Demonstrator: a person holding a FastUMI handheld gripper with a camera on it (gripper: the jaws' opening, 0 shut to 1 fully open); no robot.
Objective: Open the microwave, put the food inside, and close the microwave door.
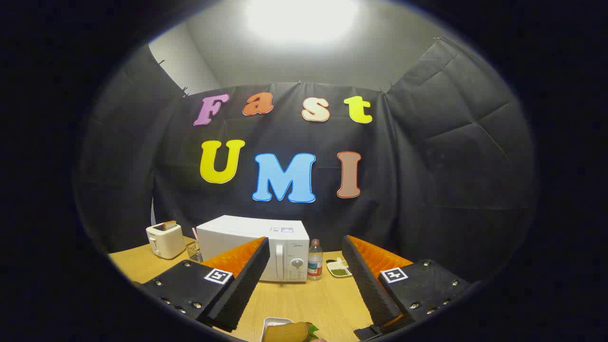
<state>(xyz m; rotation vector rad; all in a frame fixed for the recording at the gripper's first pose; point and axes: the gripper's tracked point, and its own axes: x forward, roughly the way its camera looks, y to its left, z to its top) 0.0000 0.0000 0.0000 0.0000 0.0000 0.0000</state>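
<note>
Right down at the near edge of the wooden table, a sandwich with a bit of green leaf poking out sits on a small white dish, and it lies low between the two fingers, closer to the camera than their tips, touching neither of them; the tongs are spread wide apart, nothing held, the left finger slanting in from one side and the right finger from the other, with bare tabletop showing in the gap; look ahead through that gap and there's the microwave, a white box standing well beyond the fingertips, its door shut, the upright handle and the dial panel facing us, and the left fingertip overlaps its front from this angle without reaching it; just beside the microwave on the dial side stands a small clear bottle with a label and a dark cap, upright, and next to that a little white plate holding something green, tucked close to the right fingertip as seen from here; over on the other side of the microwave there's a wire basket with a pink straw-like stick rising from it, and farther out a white toaster with a slice of bread standing in its slot; behind everything hangs the black cloth wall, with a bright ceiling lamp glaring above
</note>
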